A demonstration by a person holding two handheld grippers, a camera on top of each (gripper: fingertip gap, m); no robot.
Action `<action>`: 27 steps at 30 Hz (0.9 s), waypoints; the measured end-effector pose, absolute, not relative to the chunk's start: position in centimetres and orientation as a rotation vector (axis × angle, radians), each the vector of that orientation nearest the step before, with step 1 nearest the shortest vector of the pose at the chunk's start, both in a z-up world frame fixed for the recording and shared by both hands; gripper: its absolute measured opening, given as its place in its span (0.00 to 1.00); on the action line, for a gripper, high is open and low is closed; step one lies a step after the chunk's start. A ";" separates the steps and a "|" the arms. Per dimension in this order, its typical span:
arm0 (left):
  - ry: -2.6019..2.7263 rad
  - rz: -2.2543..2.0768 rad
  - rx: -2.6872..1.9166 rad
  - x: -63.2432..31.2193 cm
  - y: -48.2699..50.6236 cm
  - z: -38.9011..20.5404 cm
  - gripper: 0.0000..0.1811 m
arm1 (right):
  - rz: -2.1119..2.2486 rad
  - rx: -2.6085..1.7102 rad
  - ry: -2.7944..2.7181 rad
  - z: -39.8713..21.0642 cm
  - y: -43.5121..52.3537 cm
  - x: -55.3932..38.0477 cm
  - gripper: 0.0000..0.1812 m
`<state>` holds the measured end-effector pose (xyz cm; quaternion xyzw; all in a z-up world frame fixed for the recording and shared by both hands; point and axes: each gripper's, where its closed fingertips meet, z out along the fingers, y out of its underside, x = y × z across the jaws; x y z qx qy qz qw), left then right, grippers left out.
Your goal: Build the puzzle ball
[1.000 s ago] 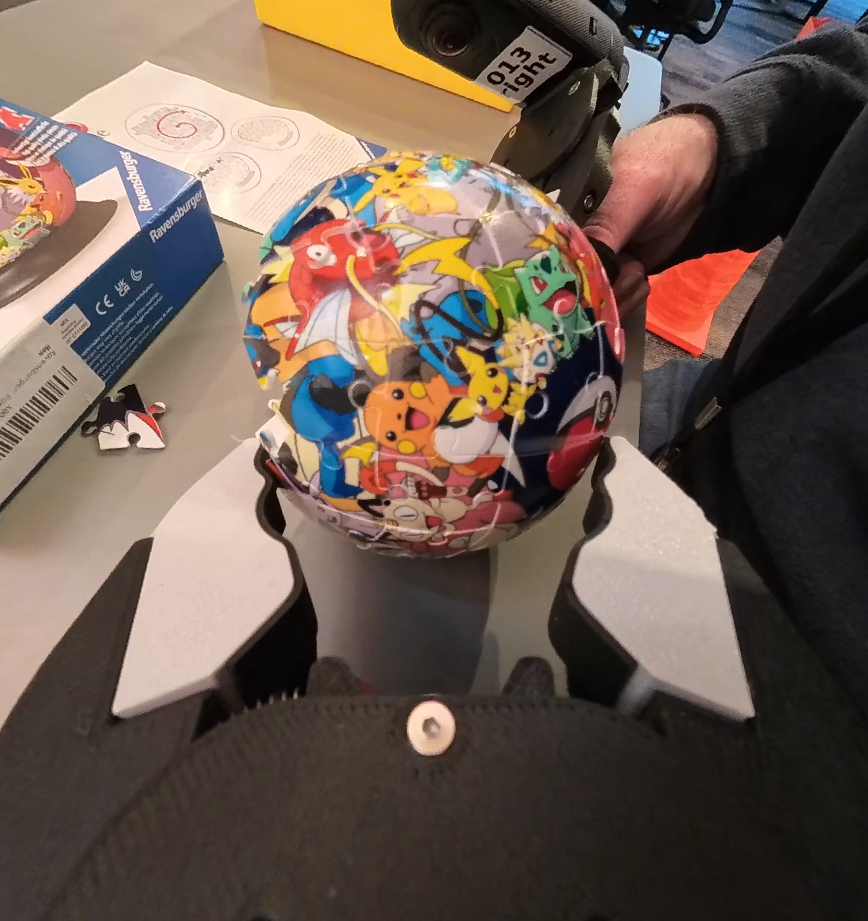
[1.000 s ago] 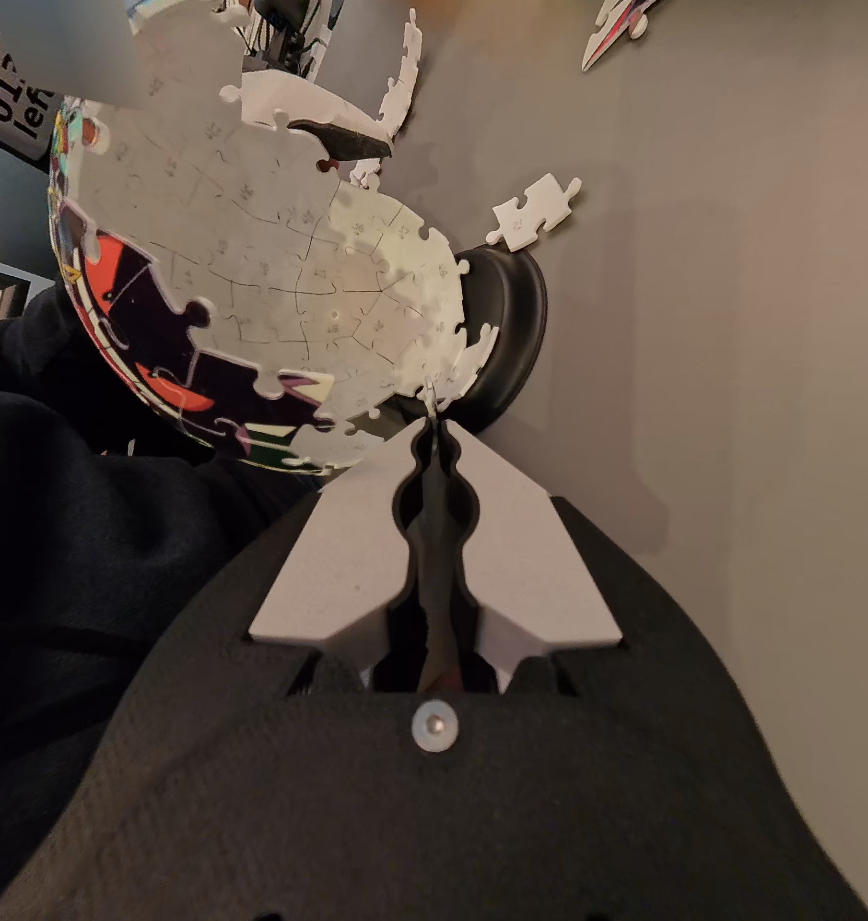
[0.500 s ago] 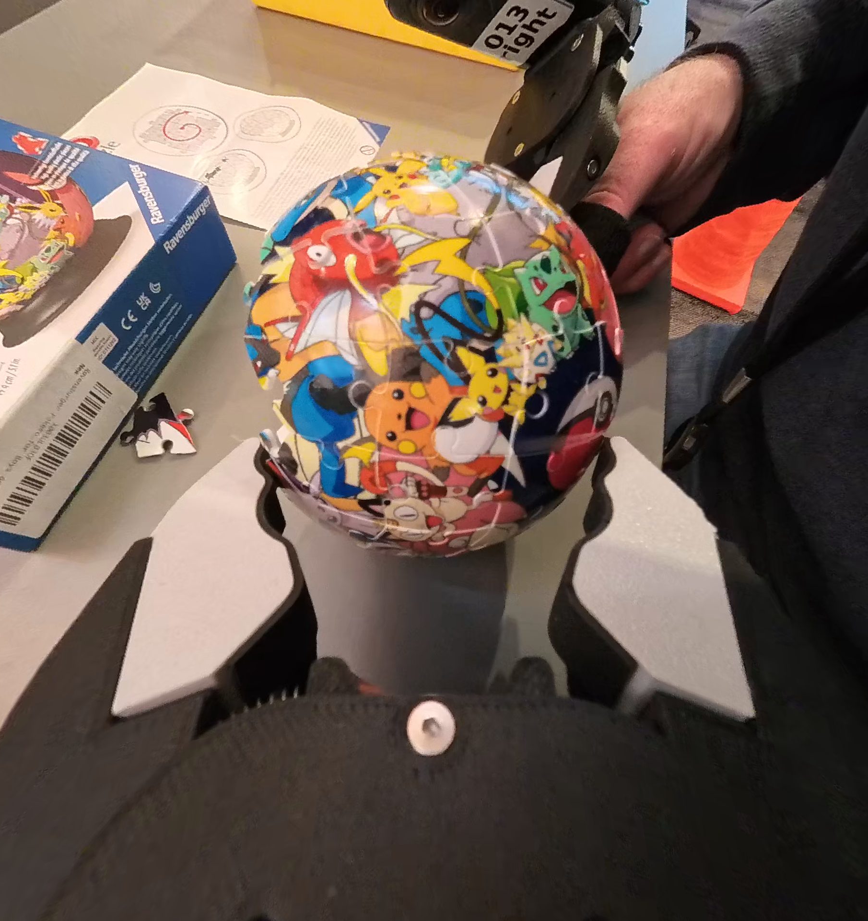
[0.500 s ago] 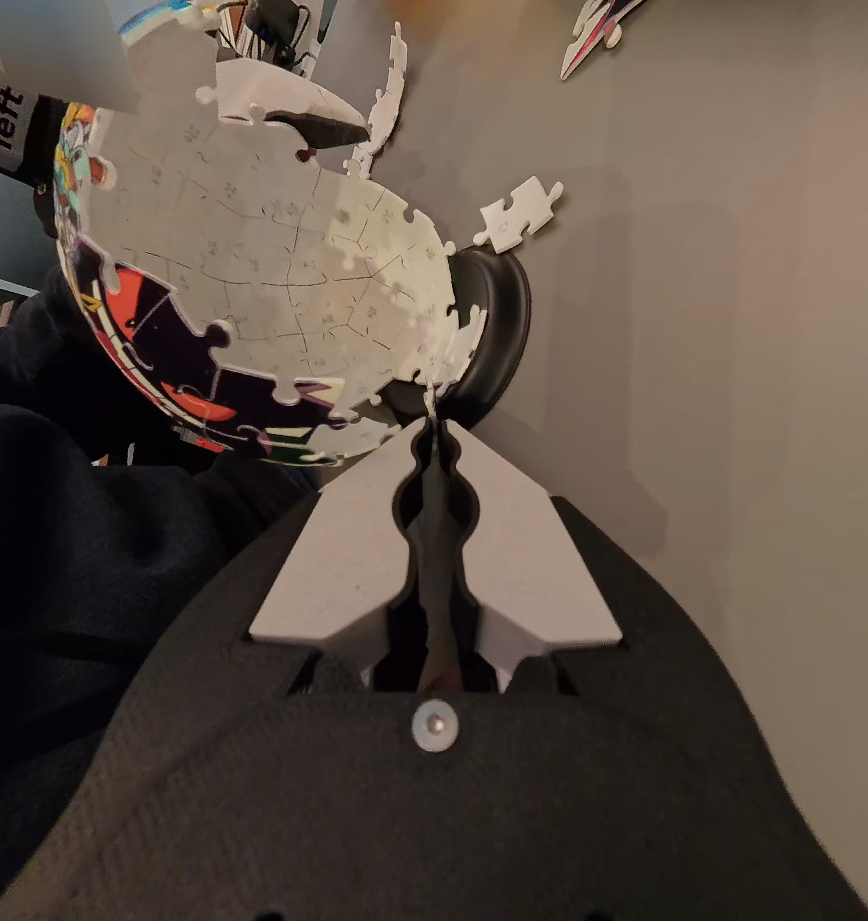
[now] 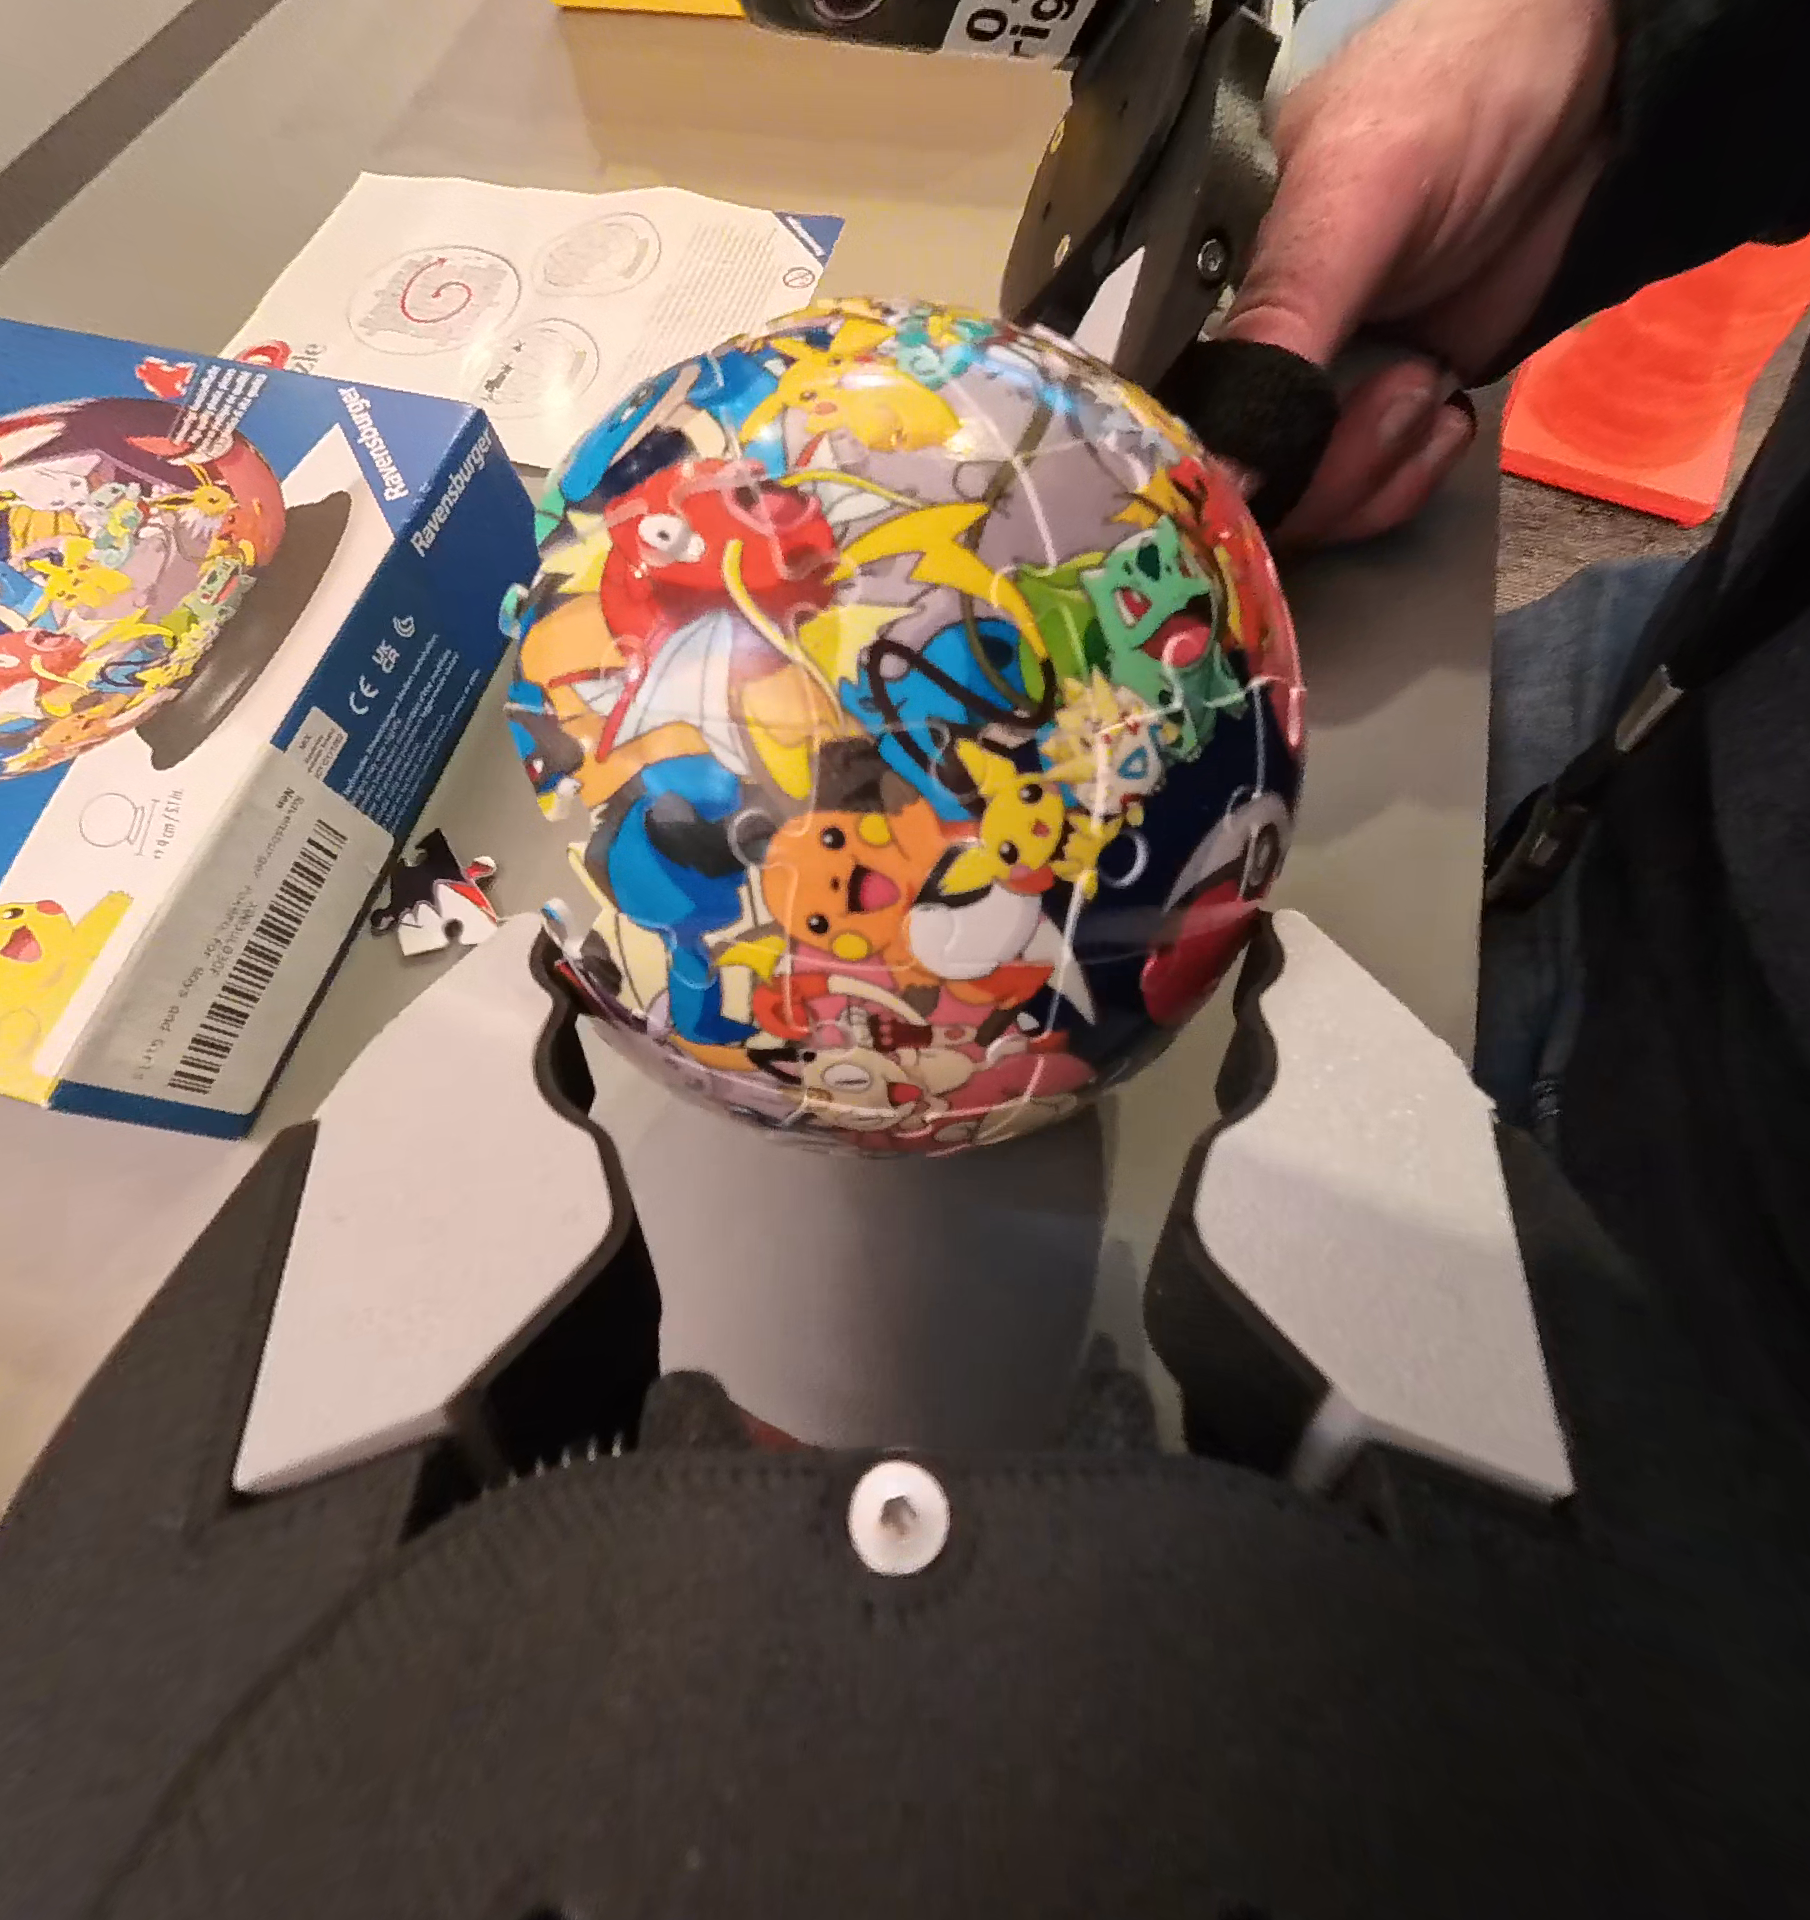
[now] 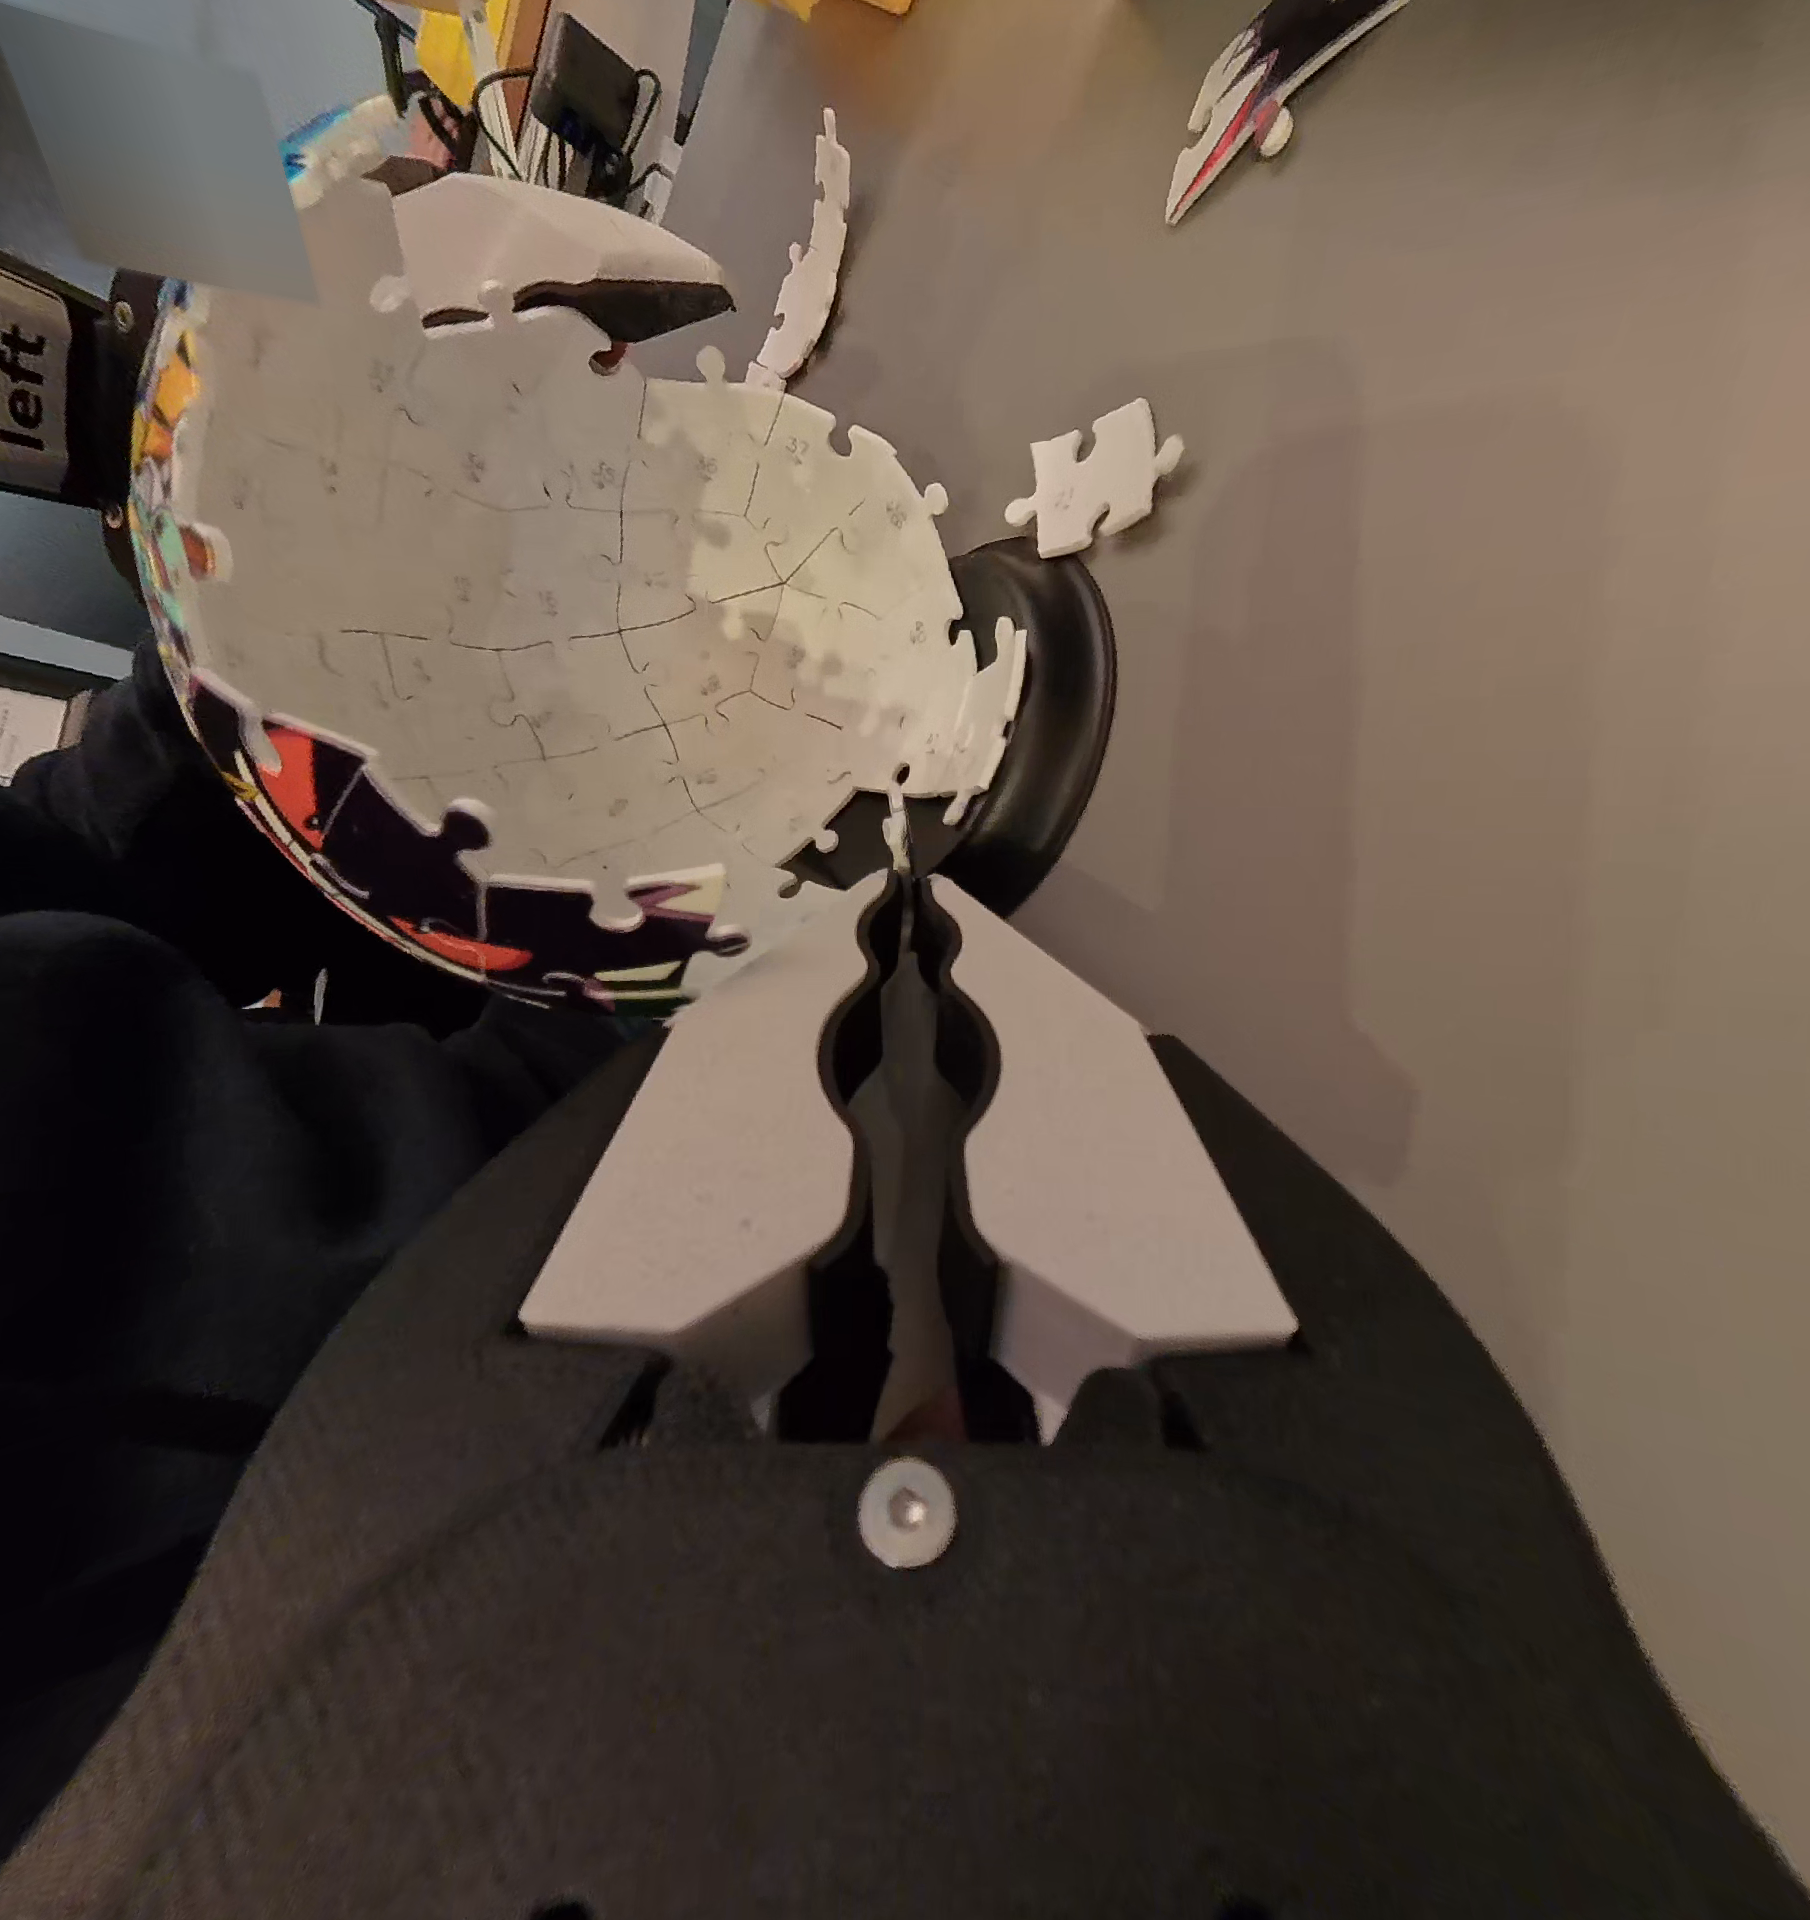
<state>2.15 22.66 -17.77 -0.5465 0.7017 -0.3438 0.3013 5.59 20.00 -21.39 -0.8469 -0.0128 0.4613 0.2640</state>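
Start at the left of your left wrist view: a blue box [image 5: 184,665] lies on the grey table [image 5: 80,1226], well in from the table's near edge, with a printed sheet [image 5: 568,301] beyond it toward the far edge. Just off the box's near right corner lies a loose puzzle piece [image 5: 435,896], dark with red and white.

Your left gripper [image 5: 901,997] holds the puzzle ball [image 5: 906,717] with its jaws spread wide, the pale fingers [image 5: 444,1143] pressed against the ball's lower sides. The ball's printed, colourful side faces this camera. Behind the ball on the right, your right hand [image 5: 1400,260] holds the other gripper body close to the ball's upper right.

In your right wrist view the ball [image 6: 527,613] shows its open side: the white inner faces of the joined pieces, with a jagged unfinished edge. Its outer printed skin shows along the lower left. A black stand [image 6: 1057,727] sits on the table just right of the ball. Your right gripper [image 6: 906,883] has its jaws closed on a thin white piece [image 6: 896,831], seen edge-on, its tip up against the ball's jagged rim beside the stand. A white, face-down piece [image 6: 1093,488] lies on the table above the stand. Farther right, toward the top edge, another loose piece [image 6: 1244,104] lies with dark and red print.
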 end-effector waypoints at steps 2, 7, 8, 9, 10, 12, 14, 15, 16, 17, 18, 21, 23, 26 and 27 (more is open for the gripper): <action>1.863 -0.910 -1.446 2.2 22.8 -17.7 0.65 | 1.244 -2.291 -0.040 -21.4 20.3 5.5 0.00; 1.874 -0.893 -1.427 2.2 23.1 -17.7 0.65 | 1.282 -2.303 -0.060 -21.4 20.8 5.3 0.01; 1.875 -0.893 -1.425 2.2 23.1 -17.7 0.65 | 1.276 -2.307 -0.070 -21.5 21.0 5.5 0.01; 1.875 -0.893 -1.423 2.2 23.1 -17.7 0.64 | 1.268 -2.313 -0.081 -21.5 21.2 5.6 0.01; 1.878 -0.890 -1.419 2.2 23.2 -17.7 0.64 | 1.268 -2.317 -0.086 -21.6 21.3 5.7 0.01; 1.884 -0.885 -1.412 2.2 23.1 -17.8 0.63 | 1.282 -2.323 -0.100 -21.6 21.5 5.6 0.01; 1.882 -0.891 -1.415 2.2 23.1 -17.8 0.63 | 1.300 -2.332 -0.120 -21.6 21.6 5.5 0.01; 1.880 -0.892 -1.418 2.1 23.2 -17.8 0.63 | 1.303 -2.337 -0.126 -21.6 21.7 5.5 0.01; 1.877 -0.895 -1.418 2.1 23.2 -17.8 0.63 | 1.303 -2.340 -0.133 -21.6 21.6 5.5 0.01; 1.877 -0.896 -1.418 2.1 23.1 -17.8 0.63 | 1.304 -2.344 -0.139 -21.5 21.6 5.5 0.01; 1.876 -0.895 -1.416 2.1 23.1 -17.8 0.63 | 1.312 -2.347 -0.140 -21.5 21.6 5.5 0.01; 1.878 -0.893 -1.410 2.2 23.1 -17.7 0.63 | 1.359 -2.338 -0.125 -21.2 21.7 5.5 0.00; 1.877 -0.895 -1.409 2.2 23.1 -17.7 0.63 | 1.362 -2.330 -0.116 -21.1 21.9 5.8 0.00; 1.876 -0.893 -1.410 2.1 23.0 -17.7 0.63 | 1.403 -2.333 -0.122 -21.0 21.7 5.9 0.00; 1.877 -0.890 -1.408 2.1 23.0 -17.7 0.63 | 1.427 -2.333 -0.123 -20.9 21.6 5.8 0.00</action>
